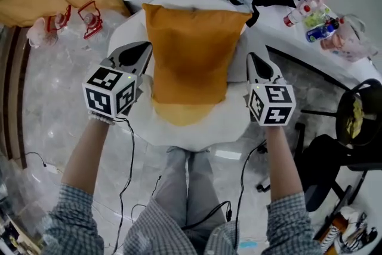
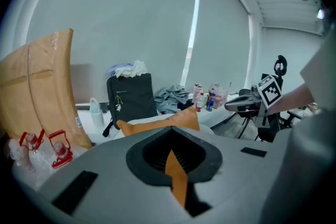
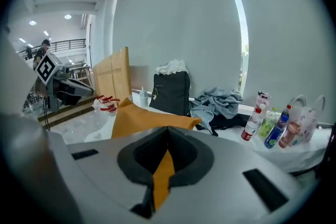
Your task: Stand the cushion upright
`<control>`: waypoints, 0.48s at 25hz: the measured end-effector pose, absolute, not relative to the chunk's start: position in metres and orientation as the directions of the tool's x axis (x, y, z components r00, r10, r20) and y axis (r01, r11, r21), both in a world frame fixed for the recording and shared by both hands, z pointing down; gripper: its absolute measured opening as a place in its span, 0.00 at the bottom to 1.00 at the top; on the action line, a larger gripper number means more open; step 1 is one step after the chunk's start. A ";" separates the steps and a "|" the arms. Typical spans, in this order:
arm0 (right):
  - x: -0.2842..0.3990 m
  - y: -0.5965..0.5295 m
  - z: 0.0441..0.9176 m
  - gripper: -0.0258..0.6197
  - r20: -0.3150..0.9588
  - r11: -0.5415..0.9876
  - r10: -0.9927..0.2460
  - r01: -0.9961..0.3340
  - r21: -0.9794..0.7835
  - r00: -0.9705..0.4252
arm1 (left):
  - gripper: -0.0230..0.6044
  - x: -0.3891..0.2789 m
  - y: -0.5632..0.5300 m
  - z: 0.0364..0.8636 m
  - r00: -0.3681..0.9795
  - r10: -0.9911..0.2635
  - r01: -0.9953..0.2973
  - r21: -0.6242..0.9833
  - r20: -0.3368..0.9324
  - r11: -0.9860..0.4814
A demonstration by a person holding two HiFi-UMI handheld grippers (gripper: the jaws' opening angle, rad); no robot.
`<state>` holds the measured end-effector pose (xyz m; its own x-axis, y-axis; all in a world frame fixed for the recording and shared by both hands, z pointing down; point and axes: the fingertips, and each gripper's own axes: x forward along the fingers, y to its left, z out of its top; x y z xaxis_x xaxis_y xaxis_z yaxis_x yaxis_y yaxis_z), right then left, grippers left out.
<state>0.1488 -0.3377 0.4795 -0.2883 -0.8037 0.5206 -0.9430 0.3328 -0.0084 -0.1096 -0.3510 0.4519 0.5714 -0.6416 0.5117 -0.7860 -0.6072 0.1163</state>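
White round top (image 1: 197, 128) lies under a soft, puffy, square orange cloth cushion (image 1: 191, 57). Left gripper (image 1: 143, 52) pinches one side edge; right gripper (image 1: 255, 60) pinches the other.

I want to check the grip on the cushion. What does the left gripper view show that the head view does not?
Only the left gripper view: a strip of cushion fabric pinched in the shut left gripper. Only the head view: the whole cushion face, the white surface under it, the person's legs. Both: the cushion, the black bag and the right gripper.
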 end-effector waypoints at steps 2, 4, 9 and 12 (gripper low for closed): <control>0.149 -0.329 0.459 0.05 0.516 0.352 -0.800 -0.936 -0.010 -0.306 | 0.05 -0.096 -0.340 0.425 0.601 -0.629 -0.750 0.078 0.492 -0.656; 0.149 -0.322 0.436 0.05 0.498 0.378 -0.800 -0.926 -0.015 -0.335 | 0.05 -0.086 -0.335 0.397 0.616 -0.634 -0.727 0.027 0.467 -0.686; 0.144 -0.289 0.383 0.05 0.447 0.380 -0.818 -0.923 -0.056 -0.363 | 0.05 -0.086 -0.316 0.338 0.642 -0.652 -0.719 0.024 0.403 -0.694; 0.145 -0.272 0.350 0.05 0.407 0.358 -0.837 -0.929 -0.098 -0.365 | 0.05 -0.092 -0.306 0.306 0.640 -0.670 -0.730 0.026 0.376 -0.683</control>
<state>0.1449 -0.2722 0.3504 -0.3655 -0.8371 0.4071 -0.9286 0.3579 -0.0977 -0.0917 -0.3057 0.3061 0.6399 -0.6699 0.3764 -0.7302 -0.6827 0.0264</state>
